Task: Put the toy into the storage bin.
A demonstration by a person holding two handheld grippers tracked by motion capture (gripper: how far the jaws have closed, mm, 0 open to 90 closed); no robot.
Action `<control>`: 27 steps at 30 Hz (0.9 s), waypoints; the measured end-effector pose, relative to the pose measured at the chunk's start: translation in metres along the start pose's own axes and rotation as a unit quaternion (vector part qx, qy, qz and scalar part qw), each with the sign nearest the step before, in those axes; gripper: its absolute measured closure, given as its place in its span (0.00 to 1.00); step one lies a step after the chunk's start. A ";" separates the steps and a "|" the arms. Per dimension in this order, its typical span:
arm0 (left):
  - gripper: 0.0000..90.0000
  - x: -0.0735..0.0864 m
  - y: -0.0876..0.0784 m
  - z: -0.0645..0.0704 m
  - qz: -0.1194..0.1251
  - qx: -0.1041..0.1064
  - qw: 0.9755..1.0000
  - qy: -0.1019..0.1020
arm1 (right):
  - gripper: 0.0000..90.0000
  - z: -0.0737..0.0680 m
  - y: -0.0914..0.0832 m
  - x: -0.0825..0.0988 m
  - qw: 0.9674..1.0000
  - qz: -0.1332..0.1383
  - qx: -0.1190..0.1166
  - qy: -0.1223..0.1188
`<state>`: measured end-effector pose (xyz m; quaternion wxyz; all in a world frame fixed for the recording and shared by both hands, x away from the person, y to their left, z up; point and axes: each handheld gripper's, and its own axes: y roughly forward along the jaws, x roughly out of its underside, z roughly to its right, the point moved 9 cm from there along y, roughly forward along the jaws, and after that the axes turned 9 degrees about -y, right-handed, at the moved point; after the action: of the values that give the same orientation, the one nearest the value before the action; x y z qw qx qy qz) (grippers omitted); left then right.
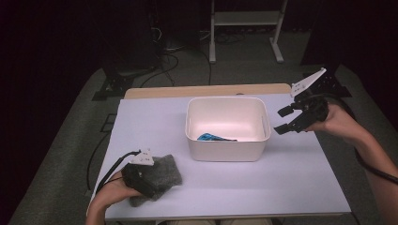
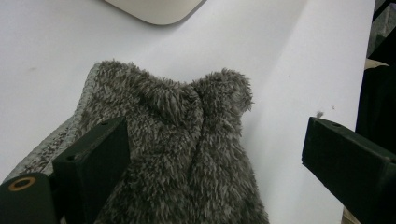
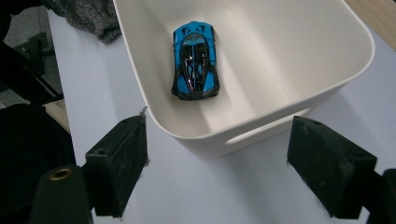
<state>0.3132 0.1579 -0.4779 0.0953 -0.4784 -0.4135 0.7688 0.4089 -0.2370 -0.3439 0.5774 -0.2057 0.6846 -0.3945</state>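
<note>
Toy car (image 3: 195,60) inside white bin (image 3: 355,42)

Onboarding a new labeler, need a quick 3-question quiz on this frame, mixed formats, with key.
1. True or false: the blue toy car lies inside the white bin.
2. Multiple choice: what sits between the open jaws of the left gripper?
A. a sponge block
B. a fuzzy grey cloth
C. the bin's handle slot
3. Fill in: the right gripper hangs open beside the bin's ____ end, as the high view shows it.

Key: 1 true; 2 B; 3 right.
</note>
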 end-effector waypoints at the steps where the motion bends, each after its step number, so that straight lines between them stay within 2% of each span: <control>1: 0.08 0.000 0.000 0.000 -0.001 0.000 1.000 0.001 | 0.21 0.000 0.000 0.002 1.000 0.002 0.000 0.005; 15: 0.08 0.000 -0.001 -0.002 0.005 -0.003 1.000 -0.005 | 0.20 0.000 0.003 0.029 1.000 0.013 -0.003 0.026; 21: 0.08 0.001 -0.002 -0.003 0.001 -0.004 1.000 -0.002 | 0.20 -0.001 0.005 0.038 0.999 0.021 -0.006 0.035; 27: 0.08 0.002 -0.001 -0.003 -0.001 -0.005 1.000 -0.008 | 0.18 -0.003 0.009 0.053 0.998 0.027 -0.007 0.049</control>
<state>0.3140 0.1609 -0.4791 0.0908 -0.4725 -0.4186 0.7702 0.3946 -0.2703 -0.3840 0.5524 -0.1717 0.7199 -0.3834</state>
